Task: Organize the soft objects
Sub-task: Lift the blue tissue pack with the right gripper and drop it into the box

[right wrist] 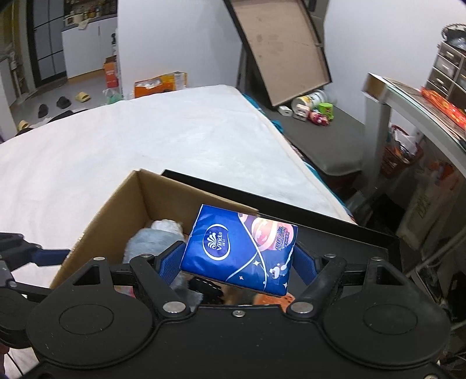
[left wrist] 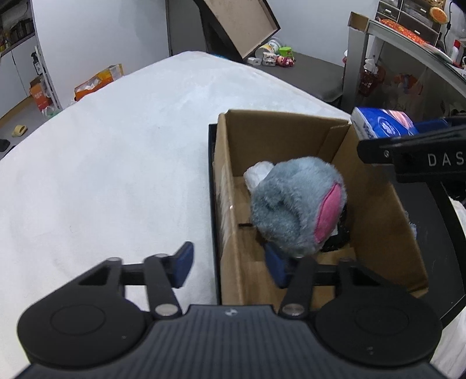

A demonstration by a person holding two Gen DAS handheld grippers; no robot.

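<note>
An open cardboard box (left wrist: 262,137) stands in a black lid (left wrist: 212,175) on a white bed. Inside lies a grey plush toy (left wrist: 294,201) with a pink ear, over something white and something black. My left gripper (left wrist: 230,265) is open and straddles the box's near left wall: one blue pad is outside over the bed, and the other is inside, under the plush. In the right wrist view my right gripper (right wrist: 238,262) is shut on a blue Vinda tissue pack (right wrist: 238,247), held above the box (right wrist: 116,204). The same pack (left wrist: 381,122) shows over the box's far right corner.
The white bed (left wrist: 116,145) spreads to the left and beyond the box. A brown board (left wrist: 241,23) leans on the far wall, with toys (left wrist: 276,55) on the floor below it. A cluttered desk (left wrist: 407,43) stands to the right, and orange cartons (right wrist: 160,83) lie past the bed.
</note>
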